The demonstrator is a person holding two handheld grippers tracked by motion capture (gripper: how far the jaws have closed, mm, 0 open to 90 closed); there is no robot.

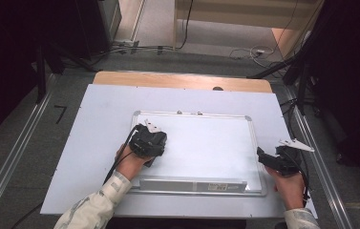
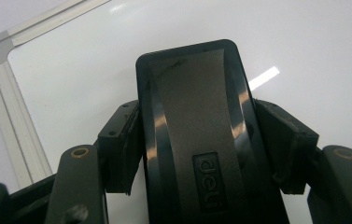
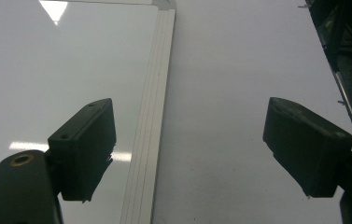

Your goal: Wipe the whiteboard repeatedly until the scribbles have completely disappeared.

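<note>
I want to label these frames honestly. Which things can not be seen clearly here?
- High view: the eraser, hidden under the left gripper.
- Left gripper view: the eraser is cut off by the bottom edge; its underside is hidden.
- High view: the label on the whiteboard tray is too small to read.
- Right gripper view: the whiteboard's far corner is cropped.

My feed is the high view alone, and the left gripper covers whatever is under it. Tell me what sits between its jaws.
Observer: A black eraser lies lengthwise in the left gripper, with both pads against its sides.
Operator: Describe that eraser.
Observer: It has a glossy black rim, a matt grey middle and a small label that reads "deli".
Operator: Now report the right gripper's jaws.
Observer: The right gripper is open with nothing held. Its jaws straddle the whiteboard's side frame, one over the board and one over the table.
</note>
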